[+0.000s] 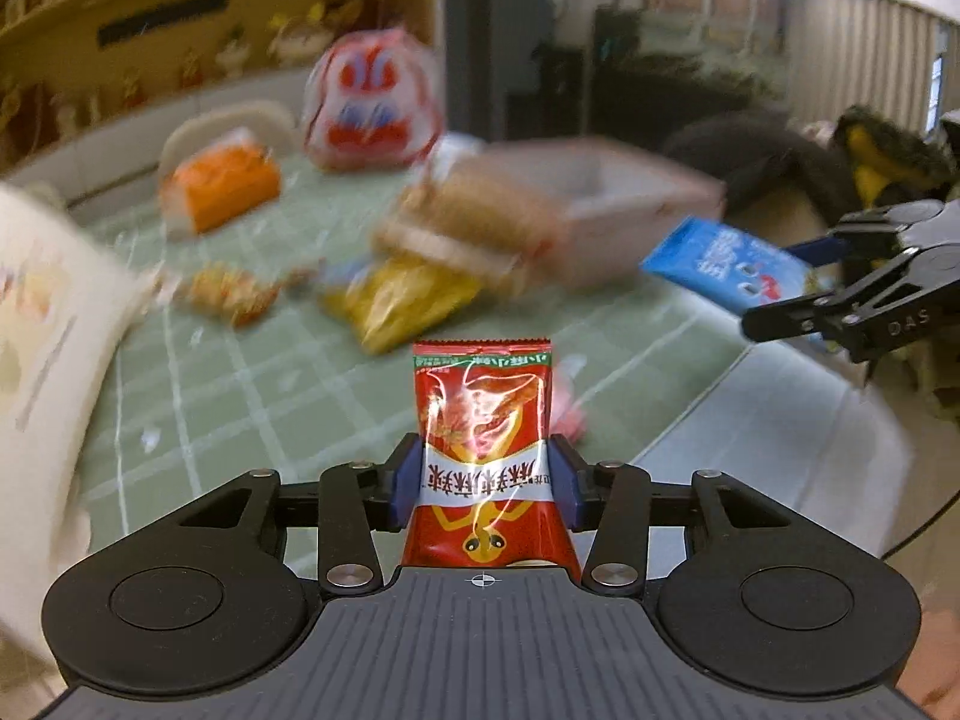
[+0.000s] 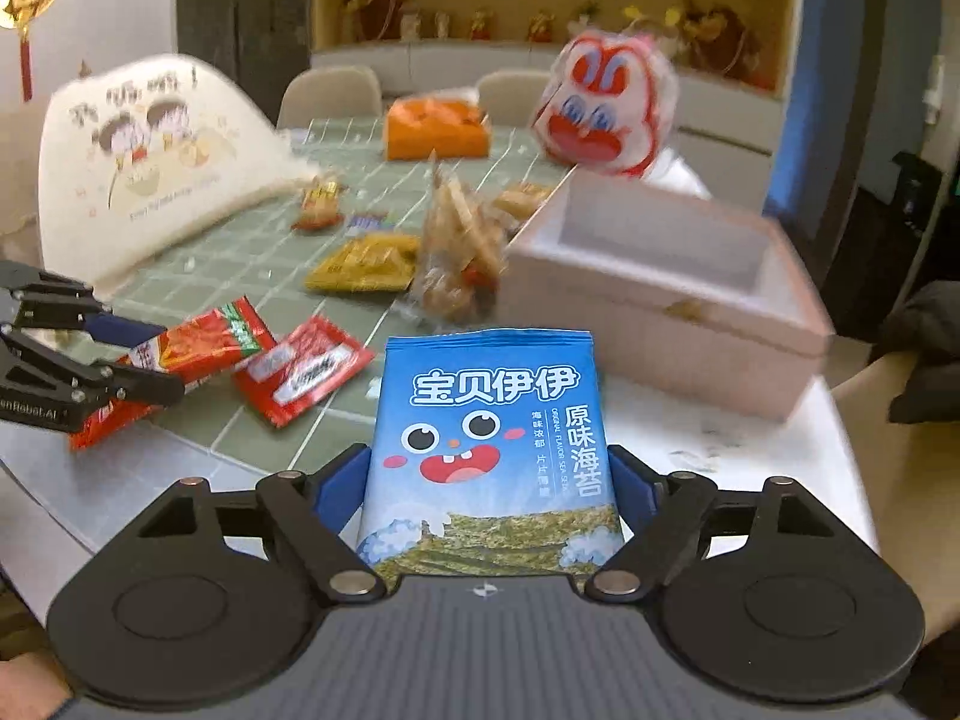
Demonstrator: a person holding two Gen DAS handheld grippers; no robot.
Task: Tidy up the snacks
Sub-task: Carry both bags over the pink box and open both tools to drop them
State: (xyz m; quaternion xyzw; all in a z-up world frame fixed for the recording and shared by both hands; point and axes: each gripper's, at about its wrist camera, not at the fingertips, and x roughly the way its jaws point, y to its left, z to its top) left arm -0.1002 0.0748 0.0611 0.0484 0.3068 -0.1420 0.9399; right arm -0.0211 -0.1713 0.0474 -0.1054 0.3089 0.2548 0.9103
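Two grippers in view, each gripping one packet. Left gripper (image 1: 483, 480): fingers (image 1: 401, 489) closed partway on both sides of one red packet (image 1: 483, 438), held upright above the worktop (image 1: 252, 372). Right gripper (image 2: 487, 489): fingers (image 2: 336, 489) set wide, pressing both edges of one blue seaweed packet (image 2: 489, 444), held upright near the worktop's front edge. One more red packet (image 2: 303, 375) lying flat on the green mat (image 2: 240, 264), just beside the left gripper's catch. Farther back on the mat: one yellow packet (image 2: 363, 264), one clear bag (image 2: 459, 252) of pale snacks leaning at the box, one orange pack (image 2: 435, 129), and several small sweets, too blurred to count. One pale open box (image 2: 666, 288) at the right, nothing seen inside. One white-and-red cartoon-face bag (image 2: 606, 114) behind the box. One white printed bag (image 2: 150, 162) at the left.
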